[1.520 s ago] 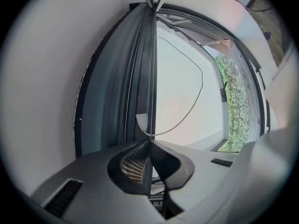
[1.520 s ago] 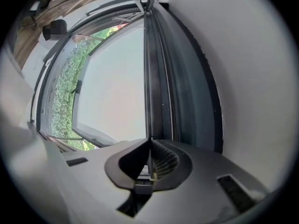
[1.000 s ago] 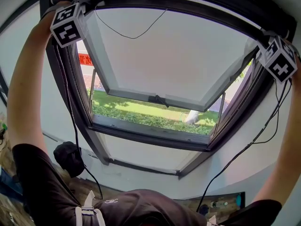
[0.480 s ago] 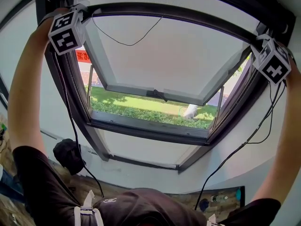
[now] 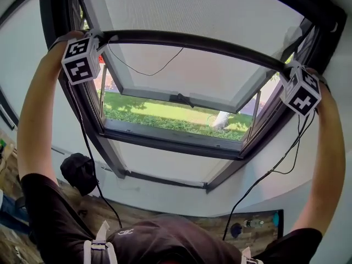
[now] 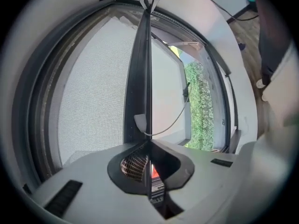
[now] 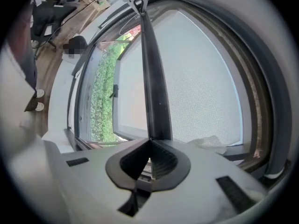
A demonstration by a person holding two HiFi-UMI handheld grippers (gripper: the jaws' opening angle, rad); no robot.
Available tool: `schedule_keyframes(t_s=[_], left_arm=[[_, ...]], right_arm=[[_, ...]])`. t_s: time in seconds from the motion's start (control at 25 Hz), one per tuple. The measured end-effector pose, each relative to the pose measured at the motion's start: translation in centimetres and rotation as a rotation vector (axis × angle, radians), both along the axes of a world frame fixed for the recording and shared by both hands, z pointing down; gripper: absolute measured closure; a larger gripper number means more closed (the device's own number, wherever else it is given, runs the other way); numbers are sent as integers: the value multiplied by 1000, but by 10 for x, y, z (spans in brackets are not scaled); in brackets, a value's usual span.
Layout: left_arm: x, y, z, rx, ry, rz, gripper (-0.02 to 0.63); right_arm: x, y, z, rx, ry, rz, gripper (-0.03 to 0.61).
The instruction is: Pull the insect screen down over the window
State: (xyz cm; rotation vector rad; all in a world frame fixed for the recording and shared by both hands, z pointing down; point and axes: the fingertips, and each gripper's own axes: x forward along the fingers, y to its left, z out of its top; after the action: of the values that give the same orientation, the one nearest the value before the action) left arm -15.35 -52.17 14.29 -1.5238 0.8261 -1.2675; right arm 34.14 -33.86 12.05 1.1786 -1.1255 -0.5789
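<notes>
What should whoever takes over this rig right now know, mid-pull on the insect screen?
Grips: left gripper and right gripper are both shut on the bar, one at each end.
Position: the mesh covers only the top of the opening; the bar is well above the bottom frame.
Done: both grips set, screen partway down.
Left: pull the bar down level to the bottom frame, then let go.

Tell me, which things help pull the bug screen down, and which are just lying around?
Job: grey mesh insect screen; its dark pull bar, gripped by the left gripper and right gripper.
Lying about: soft black bundle on the wooden floor; small clear bottle-like thing there too.
</notes>
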Motion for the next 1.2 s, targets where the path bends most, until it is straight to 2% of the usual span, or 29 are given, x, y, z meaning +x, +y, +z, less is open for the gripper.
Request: schedule_keyframes(t_s=[0.12,0.28,0.48,0.84,1.04,1.2], left_arm=[[1,1,30,-21,-17,5,588],[-1,3,58,-60,5,2,588],[0,5,113,-149,-51,-10,586],[2,0,220,-256,-80,3,586],[2,6,271,-333,-131,-2,586],[1,8,303,-358,-106,-10,586]], right_arm=[[0,1,29,-26,-17,-6,572],[0,3,56,-38,-55,-6,572],[1,2,109,-118,-78,4,572],[4,-1,212,-223,-112,1,572],[6,0,267,-284,-145,16,571],[6,3,299,-304,-170,29,571]])
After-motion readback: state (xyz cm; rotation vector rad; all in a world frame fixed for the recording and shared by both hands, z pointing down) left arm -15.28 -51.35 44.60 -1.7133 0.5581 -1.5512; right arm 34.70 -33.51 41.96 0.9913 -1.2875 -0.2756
